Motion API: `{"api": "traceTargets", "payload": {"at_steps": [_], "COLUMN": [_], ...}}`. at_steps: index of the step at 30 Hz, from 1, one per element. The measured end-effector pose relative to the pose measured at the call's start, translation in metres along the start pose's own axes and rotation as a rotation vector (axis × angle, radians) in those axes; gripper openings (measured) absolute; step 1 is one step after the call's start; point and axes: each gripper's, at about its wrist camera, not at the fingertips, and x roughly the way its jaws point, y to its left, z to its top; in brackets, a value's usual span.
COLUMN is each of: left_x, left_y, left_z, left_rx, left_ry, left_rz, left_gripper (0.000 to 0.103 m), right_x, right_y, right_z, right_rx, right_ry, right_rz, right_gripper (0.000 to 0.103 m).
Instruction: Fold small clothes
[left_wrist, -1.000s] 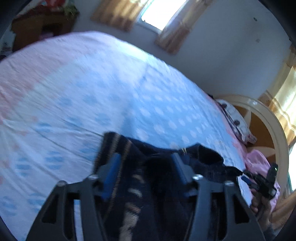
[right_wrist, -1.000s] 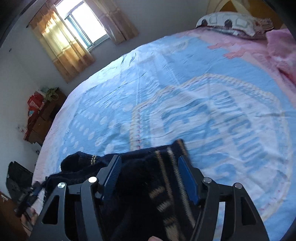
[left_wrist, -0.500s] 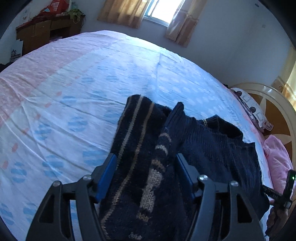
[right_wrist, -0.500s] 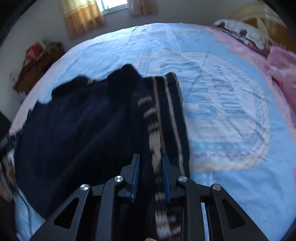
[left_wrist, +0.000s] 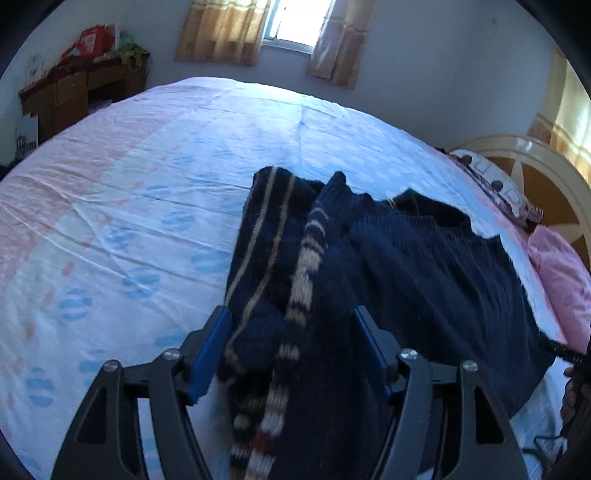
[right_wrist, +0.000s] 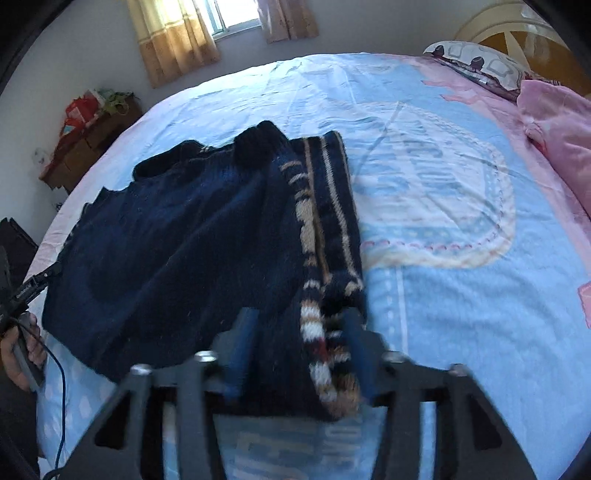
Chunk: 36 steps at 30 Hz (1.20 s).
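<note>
**Both claws are letting go of the navy sweater on the bed**

The navy knitted sweater (left_wrist: 424, 266) is lying on the blue and pink bed sheet (left_wrist: 129, 192), close to the near edge of the bed. A flap with tan stripes is lying folded over on top of it. The stripes are running away from both cameras, toward the far edge of the bed where the window is. So the long way of the fold is pointing straight ahead from each claw.

The left gripper (left_wrist: 291, 347) is sitting low over the striped flap. Its blue pads have just been opening, and now they are standing wide on each side of the knit. The cloth is lying between them, but the pads are not looking pinched on it.

The right gripper (right_wrist: 299, 343) is over the same striped strip, seen from the other side. Its jaws have just been opening too, with the striped edge between them. This view is blurry, so I cannot tell if the pads are touching the wool.

Both claws are about as near to the striped fold. The plain navy part is spreading out between the two hands.
</note>
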Motion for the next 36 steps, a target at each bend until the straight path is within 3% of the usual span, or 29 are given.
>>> {"api": "traceTargets", "payload": {"at_steps": [2, 4, 5, 6, 10, 13, 16, 21, 23, 28, 33, 36], "left_x": [0.0, 0.0, 0.0, 0.001, 0.0, -0.002, -0.002, -0.002, -0.001, 0.0, 0.0, 0.0], "left_y": [0.0, 0.003, 0.005, 0.007, 0.01, 0.008, 0.007, 0.006, 0.005, 0.002, 0.001, 0.0], "left_z": [-0.005, -0.01, -0.012, -0.014, -0.02, -0.026, -0.026, -0.029, -0.029, -0.03, -0.031, -0.033], "left_rx": [0.009, 0.006, 0.001, -0.007, -0.004, 0.02, 0.029, 0.039, 0.045, 0.062, 0.069, 0.079], "left_ry": [0.021, 0.038, 0.05, 0.062, 0.083, 0.066, 0.072, 0.071, 0.073, 0.076, 0.078, 0.08], "left_rz": [0.006, -0.004, -0.009, -0.008, 0.005, 0.019, 0.033, 0.042, 0.046, 0.057, 0.059, 0.064], "left_gripper": [0.075, 0.075, 0.075, 0.075, 0.077, 0.078, 0.08, 0.082, 0.084, 0.086, 0.088, 0.088], "right_x": [0.001, 0.001, 0.002, 0.002, -0.008, -0.005, -0.008, -0.04, -0.048, -0.014, 0.039, 0.052], "right_y": [-0.001, 0.0, 0.001, 0.001, -0.003, -0.012, -0.006, 0.009, 0.029, 0.097, 0.149, 0.17], "right_z": [-0.006, -0.009, -0.011, -0.014, -0.03, -0.037, -0.031, -0.012, -0.001, 0.016, 0.002, -0.021], "right_rx": [0.0, 0.003, 0.006, 0.005, 0.011, 0.037, 0.028, 0.025, -0.003, -0.133, -0.19, -0.247], "right_ry": [-0.002, 0.008, 0.023, 0.036, 0.045, 0.032, 0.01, -0.124, -0.173, -0.111, 0.009, 0.027], "right_rz": [-0.01, -0.008, 0.001, -0.006, -0.065, -0.043, -0.075, -0.179, -0.146, 0.007, 0.041, 0.001], "right_gripper": [0.05, 0.019, 0.011, 0.01, 0.009, 0.009, 0.011, 0.04, 0.041, 0.042, 0.042, 0.042]}}
